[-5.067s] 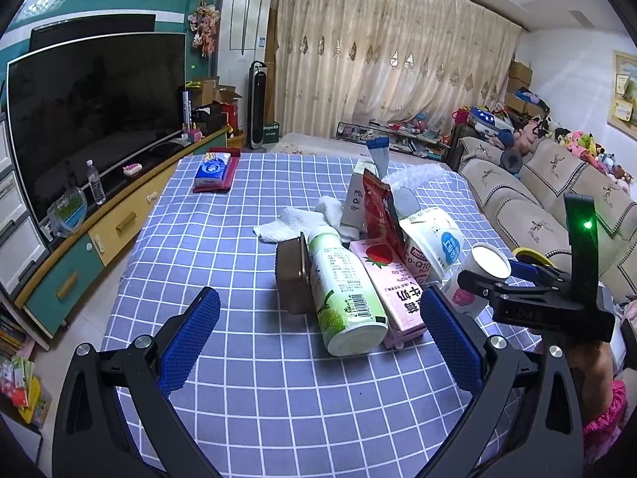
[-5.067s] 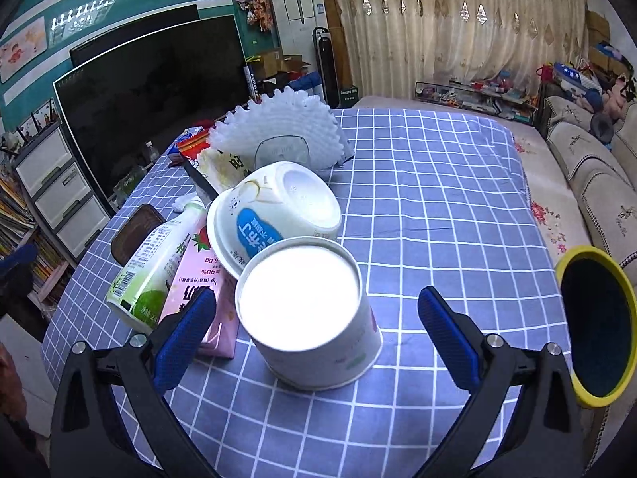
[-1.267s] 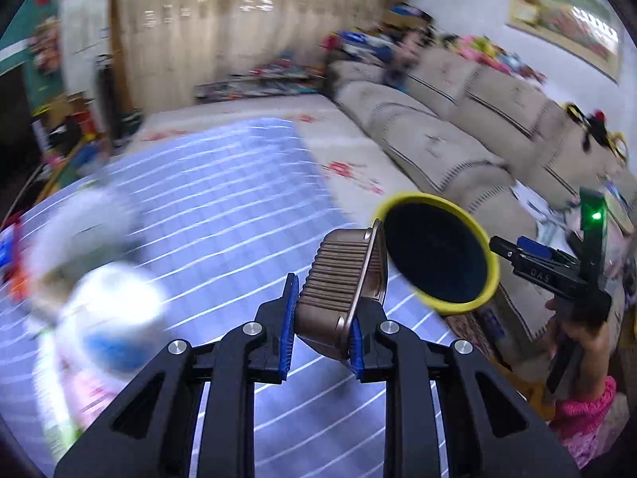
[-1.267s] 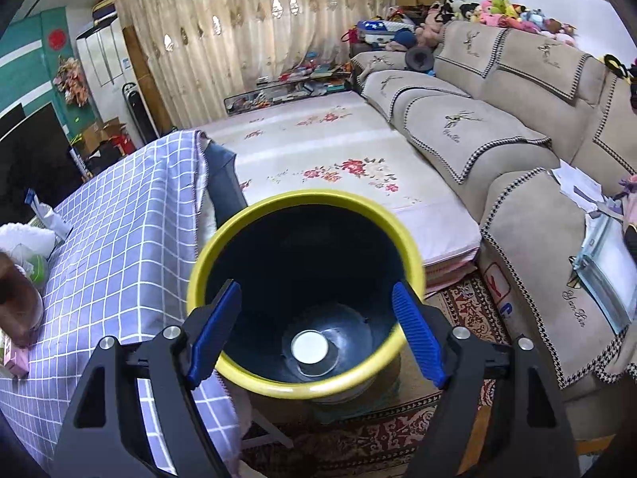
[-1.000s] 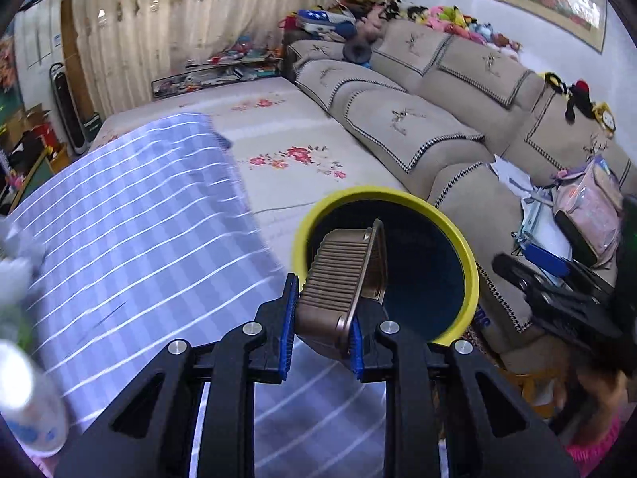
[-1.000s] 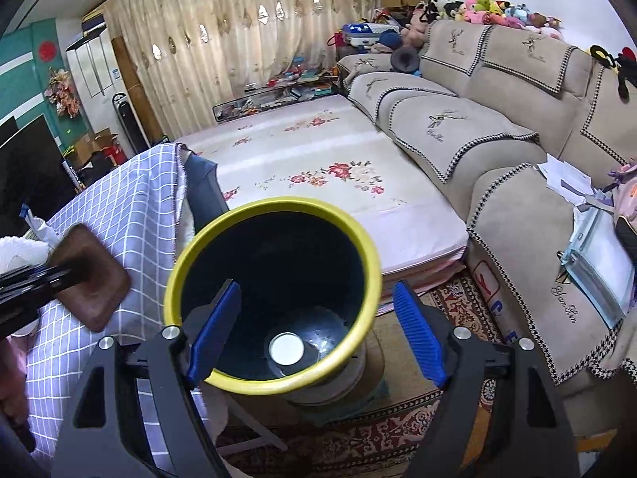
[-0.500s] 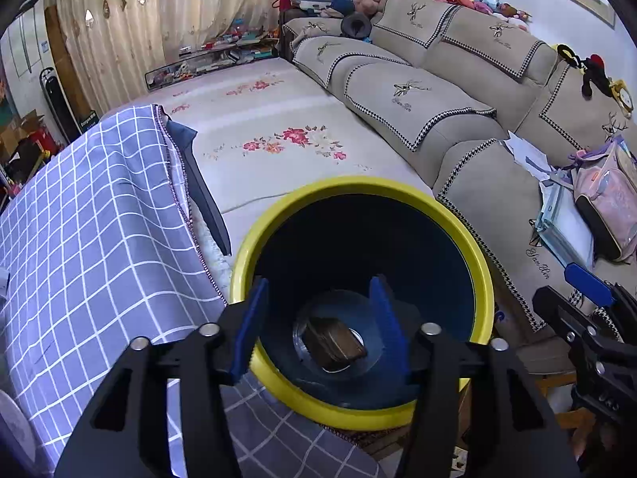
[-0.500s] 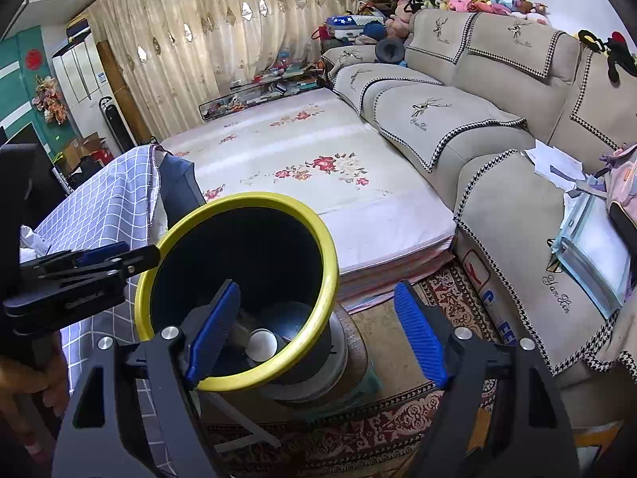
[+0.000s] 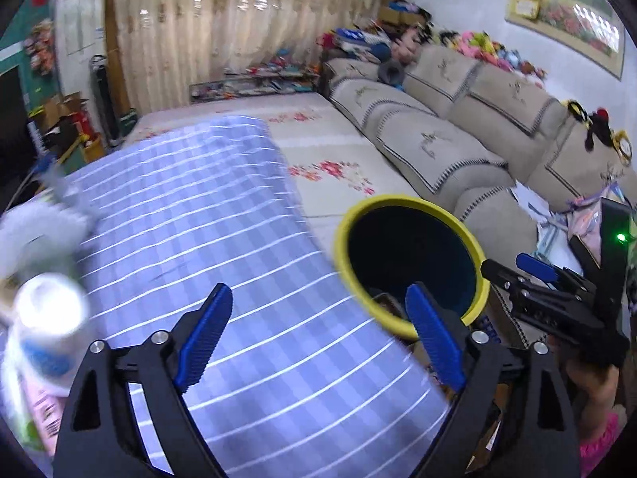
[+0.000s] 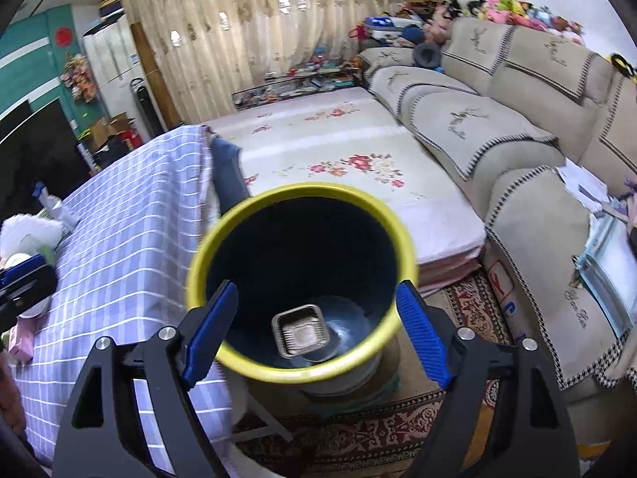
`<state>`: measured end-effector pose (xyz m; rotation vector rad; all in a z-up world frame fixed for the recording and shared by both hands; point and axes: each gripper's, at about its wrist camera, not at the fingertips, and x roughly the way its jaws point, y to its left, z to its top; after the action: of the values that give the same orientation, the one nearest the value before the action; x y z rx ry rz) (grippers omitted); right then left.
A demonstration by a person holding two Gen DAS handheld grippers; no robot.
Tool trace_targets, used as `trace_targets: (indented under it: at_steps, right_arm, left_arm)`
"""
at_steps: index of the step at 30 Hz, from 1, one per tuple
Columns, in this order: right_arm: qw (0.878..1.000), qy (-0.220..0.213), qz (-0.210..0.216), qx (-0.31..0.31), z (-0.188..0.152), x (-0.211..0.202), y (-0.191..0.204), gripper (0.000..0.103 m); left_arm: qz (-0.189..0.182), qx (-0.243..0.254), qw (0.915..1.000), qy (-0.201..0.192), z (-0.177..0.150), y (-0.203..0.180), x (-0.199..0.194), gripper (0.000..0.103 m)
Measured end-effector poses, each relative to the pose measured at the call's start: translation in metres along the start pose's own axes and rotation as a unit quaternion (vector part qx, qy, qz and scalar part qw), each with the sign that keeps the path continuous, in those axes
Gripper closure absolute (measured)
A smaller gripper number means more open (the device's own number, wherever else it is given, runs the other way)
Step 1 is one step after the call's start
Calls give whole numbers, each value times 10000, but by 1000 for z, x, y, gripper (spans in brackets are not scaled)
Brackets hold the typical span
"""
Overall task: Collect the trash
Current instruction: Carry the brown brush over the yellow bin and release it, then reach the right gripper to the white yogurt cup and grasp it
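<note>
Two grippers hang with nothing between their blue pads. The left gripper has its fingers spread wide over the checked tablecloth; the right gripper is equally wide, straddling the mouth of the yellow-rimmed bin. A brown ribbed tray lies flat on the bin's dark floor, open side up, partly over a pale round disc.

The bin stands just off the tablecloth's hanging edge, on a patterned rug, with the beige sofa close on its far side and a floral mat beyond.

The left wrist view, motion-blurred, shows leftover trash at the table's left edge: a white cup, a pink carton beneath it and crumpled white paper. Between these and the bin the cloth lies bare. That view catches only a sliver of the tray behind the right pad; the right wrist view looks straight down on it. The right gripper's black body shows beside the bin in the left view.
</note>
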<state>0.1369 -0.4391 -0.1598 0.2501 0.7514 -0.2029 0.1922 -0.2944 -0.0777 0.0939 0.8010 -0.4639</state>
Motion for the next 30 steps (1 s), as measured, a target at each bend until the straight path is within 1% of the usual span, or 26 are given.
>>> trace_targets:
  at_steps: [3, 5, 8, 12, 17, 19, 21, 23, 25, 27, 30]
  right_arm:
    - [9997, -31, 115, -190, 1, -2, 25, 25]
    - [9993, -52, 217, -308, 2, -4, 43, 25]
    - [9978, -92, 411, -516, 4, -8, 74, 24]
    - [9924, -158, 797, -928, 1, -17, 127, 23]
    - [9778, -33, 1498, -1468, -7, -20, 203, 20]
    - [9693, 56, 1847, -1624, -11, -20, 233, 19]
    - [9624, 125, 2105, -1713, -13, -20, 256, 18]
    - [9570, 115, 2243, -1838, -13, -20, 281, 16]
    - [9531, 126, 2390, -1852, -13, -20, 296, 15]
    - [9516, 150, 2502, -1776, -10, -17, 307, 13]
    - [9546, 204, 2423, -1721, -10, -8, 323, 13]
  left_arm:
    - [241, -167, 9993, -221, -13, 33, -37, 13]
    - [436, -273, 9978, -407, -23, 56, -64, 11]
    - [764, -405, 9946, -579, -37, 84, -95, 11]
    - [1187, -725, 9874, -752, -57, 129, -133, 10]
    - [1638, -1253, 9747, -860, -90, 188, -174, 10]
    - [1761, -1402, 9702, -897, -100, 204, -186, 10]
    - [1886, -1553, 9649, -959, -109, 223, -198, 10]
    - [1969, -1626, 9613, -1032, -116, 235, -209, 10]
    - [1999, -1649, 9600, -1064, -120, 238, -214, 10]
    - [1973, -1678, 9601, -1059, -124, 242, -215, 10]
    - [1960, -1719, 9602, -1004, -129, 245, -212, 10]
